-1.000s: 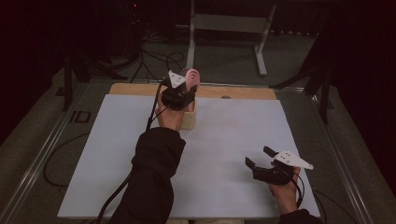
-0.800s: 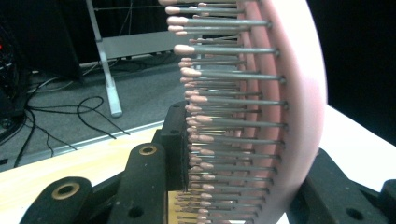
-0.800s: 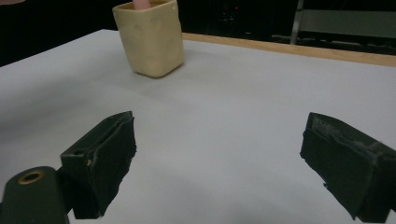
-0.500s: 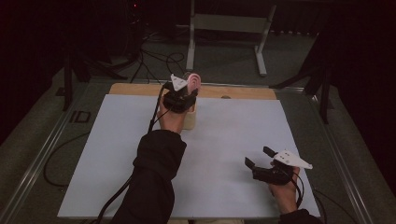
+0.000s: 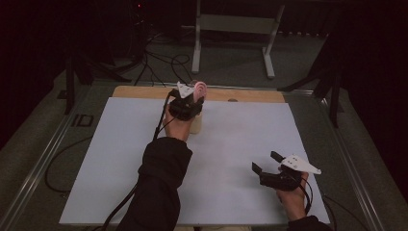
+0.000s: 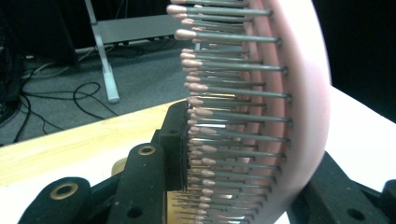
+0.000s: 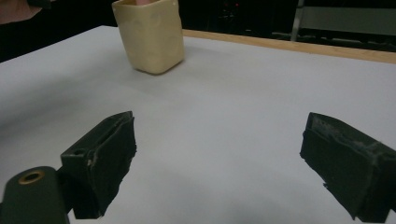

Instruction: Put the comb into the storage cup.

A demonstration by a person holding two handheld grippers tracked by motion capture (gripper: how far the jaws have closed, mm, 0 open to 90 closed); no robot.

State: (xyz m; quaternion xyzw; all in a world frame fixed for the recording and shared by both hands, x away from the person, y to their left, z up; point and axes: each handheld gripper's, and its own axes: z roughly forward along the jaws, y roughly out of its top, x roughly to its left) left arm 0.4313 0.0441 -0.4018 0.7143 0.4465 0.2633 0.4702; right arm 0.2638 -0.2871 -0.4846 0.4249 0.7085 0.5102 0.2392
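A pink hairbrush [image 5: 200,89] with metal bristles stands upright in my left gripper [image 5: 192,98], near the table's far edge. In the left gripper view the jaws are shut on the brush [image 6: 303,93]: one pad presses the bristle tips and the other the pink back. Right below that hand stands a cream cup [image 5: 196,125], partly hidden by it. The cup [image 7: 149,35] also appears far ahead in the right gripper view. My right gripper [image 5: 265,161] hovers low at the front right, open [image 7: 219,158], with nothing between its jaws.
A white sheet [image 5: 120,159] covers the table, with a wooden strip [image 5: 260,95] along the far edge. Behind the table, a metal stand [image 5: 231,29] and cables [image 5: 159,62] lie on the dark floor. A cable trails from the left gripper along the sleeve.
The left gripper with the brush has shifted a little lower in the high view, toward the cup. The right gripper has stayed where it was.
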